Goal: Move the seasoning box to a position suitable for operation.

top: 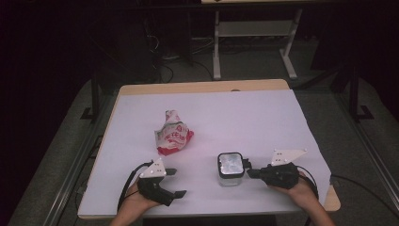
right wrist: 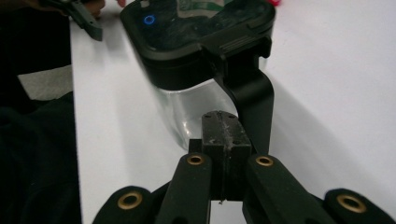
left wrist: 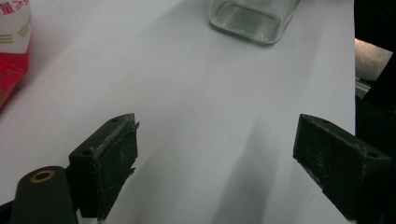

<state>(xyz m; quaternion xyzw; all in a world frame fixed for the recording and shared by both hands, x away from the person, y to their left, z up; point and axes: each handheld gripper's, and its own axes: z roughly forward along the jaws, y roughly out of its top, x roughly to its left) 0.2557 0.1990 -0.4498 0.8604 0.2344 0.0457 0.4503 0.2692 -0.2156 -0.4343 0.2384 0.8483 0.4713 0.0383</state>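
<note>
The work in hand looked like opening the clear glass jar [top: 230, 175], which stood upright near the front edge of the counter [top: 244, 113], between the two hands. Its black lid [top: 230, 165] was on, with a black latch flap [right wrist: 250, 93] hanging down the side that faced the right claw [top: 250, 173].

The right claw had its jaws pressed together with nothing between them, their tips just beside that flap and under it; whether they touched it I could not tell. My judgement was that this was the unlatching step: the closed tips served as a wedge. The next move would call for a lift or pry under the flap, steady enough not to tip or slide the jar.

The left claw [top: 175, 182] rested on the counter, well apart from the jar, jaws wide apart and empty. It might be needed to brace the jar.

Through the glass in the left gripper view, the bottom of the jar [left wrist: 252, 18] appeared empty. A crumpled red-and-white snack bag [top: 172, 133] lay farther back on the counter, left of the jar; its contents were hidden.
</note>
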